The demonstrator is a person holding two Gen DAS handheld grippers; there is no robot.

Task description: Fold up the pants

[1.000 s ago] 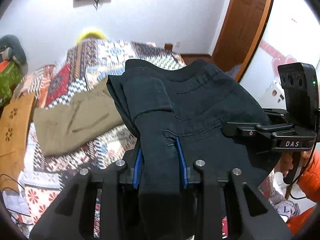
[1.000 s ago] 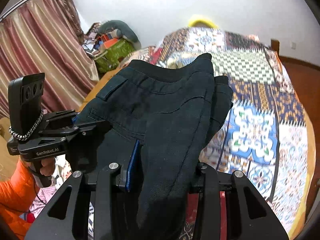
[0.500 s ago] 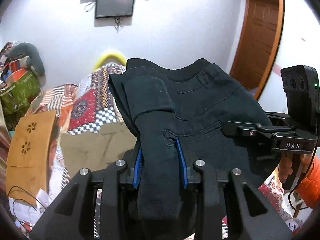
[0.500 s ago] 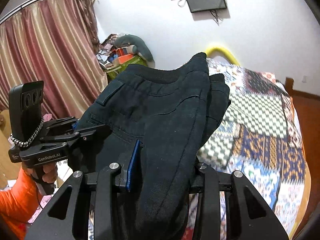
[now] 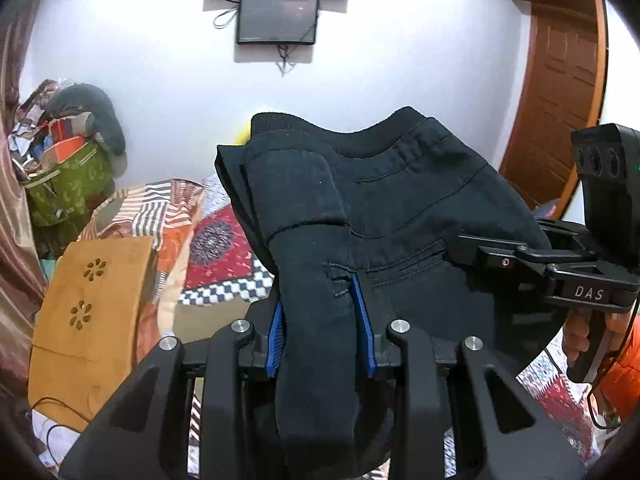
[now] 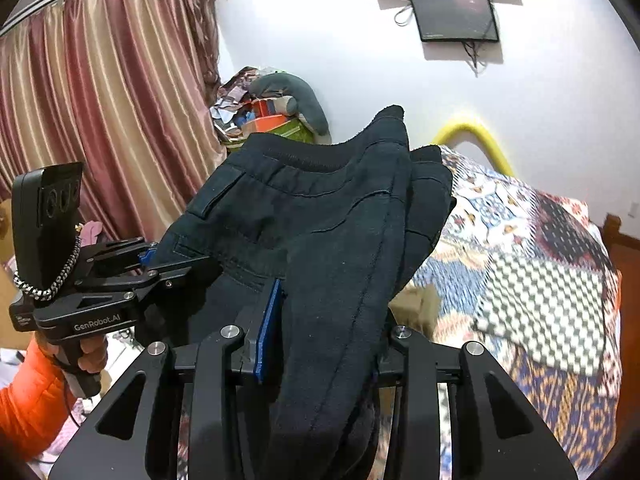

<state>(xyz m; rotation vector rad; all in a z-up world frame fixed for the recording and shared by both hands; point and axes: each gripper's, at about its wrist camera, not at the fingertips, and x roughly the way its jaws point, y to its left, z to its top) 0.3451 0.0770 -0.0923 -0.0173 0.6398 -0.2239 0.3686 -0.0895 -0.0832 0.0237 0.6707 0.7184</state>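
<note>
Left wrist view: both grippers' jaws clamp black pants [image 5: 360,216] above a patchwork-quilted bed [image 6: 540,280]; labels read "DAS" [image 5: 589,293] and "GenRobot.AI" [image 6: 97,325].

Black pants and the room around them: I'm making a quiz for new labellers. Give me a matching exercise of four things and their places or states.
Things:
1. black pants
2. wall screen
3. striped curtain
4. green bag

Places or states:
A. hanging left of the white wall
B. mounted high on the wall
C. stuffed with clutter by the wall
D. clamped in both grippers

Pairs: 1-D, 2-B, 3-A, 4-C
</note>
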